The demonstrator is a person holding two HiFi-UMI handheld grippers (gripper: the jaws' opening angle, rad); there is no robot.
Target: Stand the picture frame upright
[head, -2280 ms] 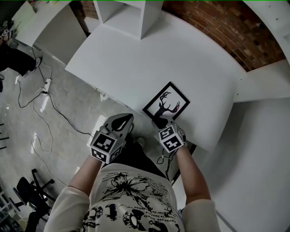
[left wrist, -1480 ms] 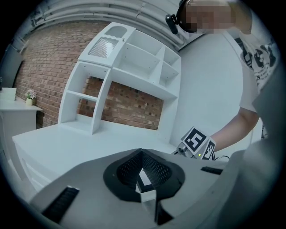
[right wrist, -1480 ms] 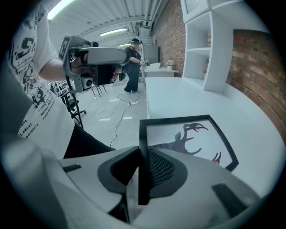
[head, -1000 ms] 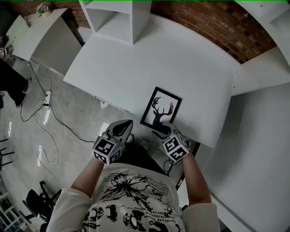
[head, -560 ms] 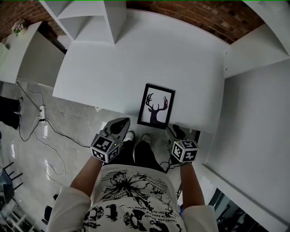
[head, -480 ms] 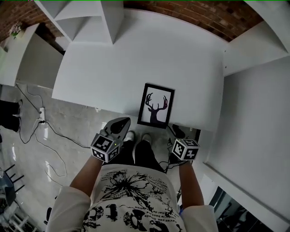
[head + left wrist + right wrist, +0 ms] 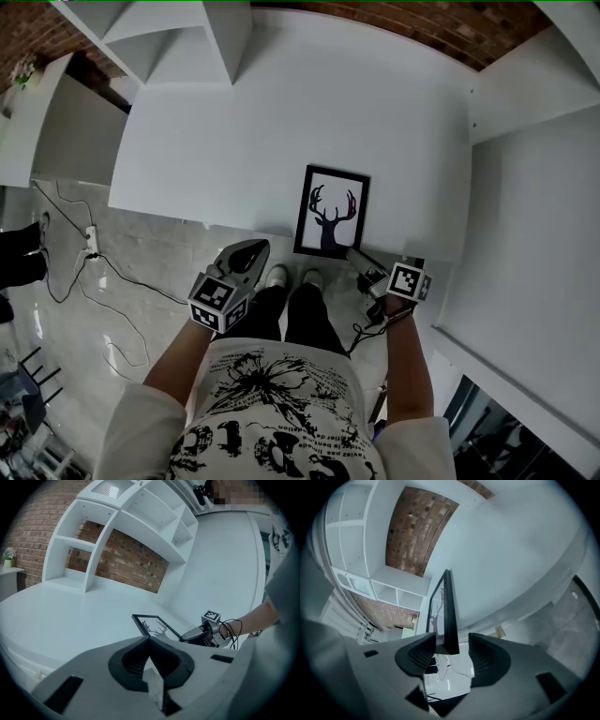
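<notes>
The black-edged rectangular picture frame [image 7: 332,211] with a deer silhouette lies flat at the near edge of the white worktop [image 7: 281,112]. The right claw [image 7: 359,260], its jaws just opened wide, straddles the frame's near right corner without pressing on it. Seat the edge deep between the pads, clench squarely, then pivot the frame on its far edge. The left claw [image 7: 255,249] is clenched on nothing and sits off the worktop at left. The white shelf unit [image 7: 178,37] at far left shows nothing in its compartments.

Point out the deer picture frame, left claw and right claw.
deer picture frame [image 7: 332,208], head view, the deer print.
left claw [image 7: 255,249], head view, its shut tips.
right claw [image 7: 357,257], head view, between tips just opening around the frame's corner.
</notes>
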